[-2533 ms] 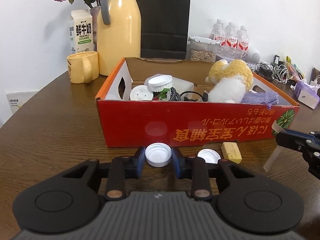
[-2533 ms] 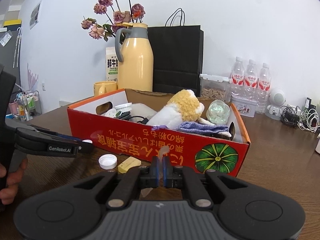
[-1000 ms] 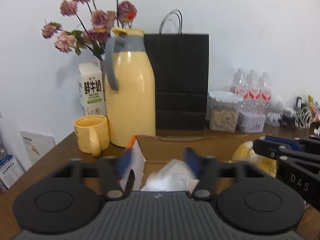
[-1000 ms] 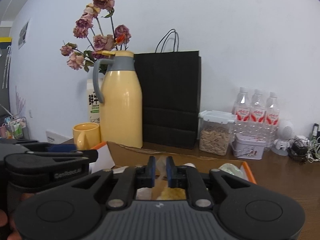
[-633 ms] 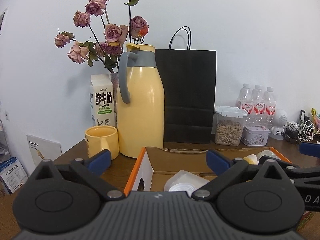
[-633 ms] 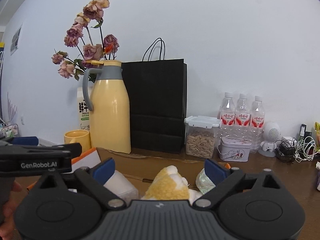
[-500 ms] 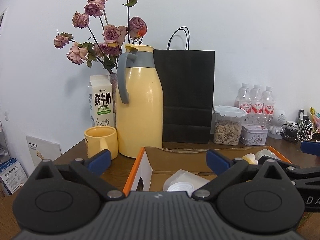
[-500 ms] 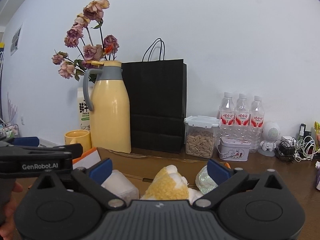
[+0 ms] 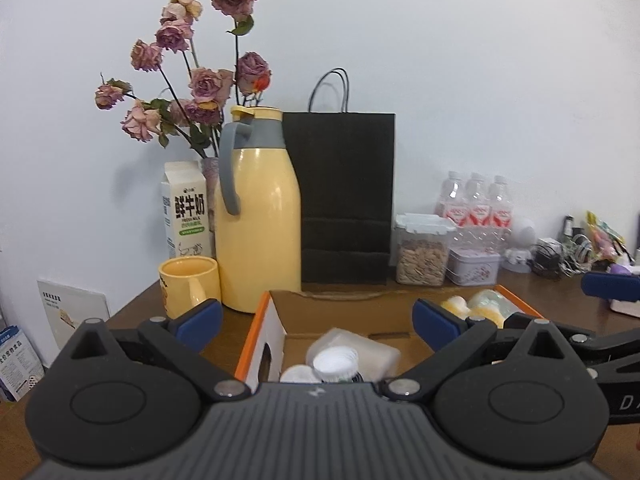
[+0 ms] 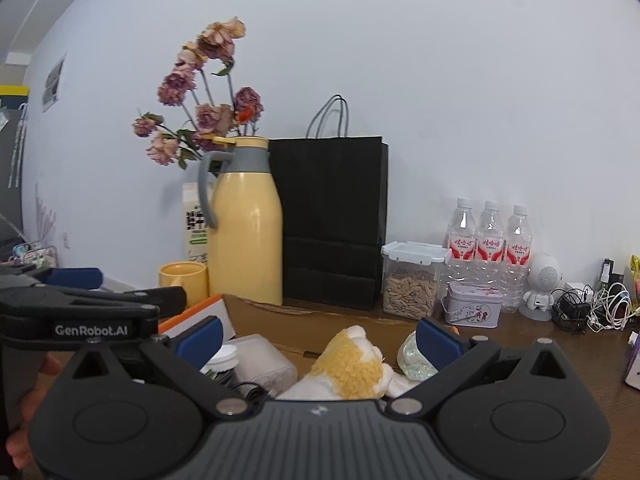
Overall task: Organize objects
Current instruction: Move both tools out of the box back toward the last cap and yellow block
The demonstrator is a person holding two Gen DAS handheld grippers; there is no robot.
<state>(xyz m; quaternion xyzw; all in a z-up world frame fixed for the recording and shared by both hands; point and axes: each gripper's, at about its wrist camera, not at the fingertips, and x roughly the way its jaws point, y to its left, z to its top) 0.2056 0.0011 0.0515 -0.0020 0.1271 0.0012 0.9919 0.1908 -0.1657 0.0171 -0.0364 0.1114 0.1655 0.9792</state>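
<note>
The orange-edged cardboard box (image 9: 256,332) lies below both grippers. In the left wrist view it holds a white bottle cap (image 9: 335,361) and a clear plastic tub (image 9: 372,352). In the right wrist view it (image 10: 256,312) holds a yellow and white plush toy (image 10: 348,368), a clear tub (image 10: 260,356) and a glittery ball (image 10: 412,356). My left gripper (image 9: 316,320) is wide open and empty above the box's left end. My right gripper (image 10: 316,336) is wide open and empty above the plush. The left gripper's body shows in the right wrist view (image 10: 92,312).
Behind the box stand a yellow thermos jug (image 9: 260,232), a black paper bag (image 9: 344,200), a yellow mug (image 9: 188,286), a milk carton (image 9: 186,212), dried roses (image 9: 192,88), a seed jar (image 9: 422,256), a tin (image 9: 474,266), water bottles (image 9: 476,208) and cables (image 10: 592,308).
Both grippers rose from table level to above the box and opened wide. The left let go of the white cap and the right let go of its small clear piece.
</note>
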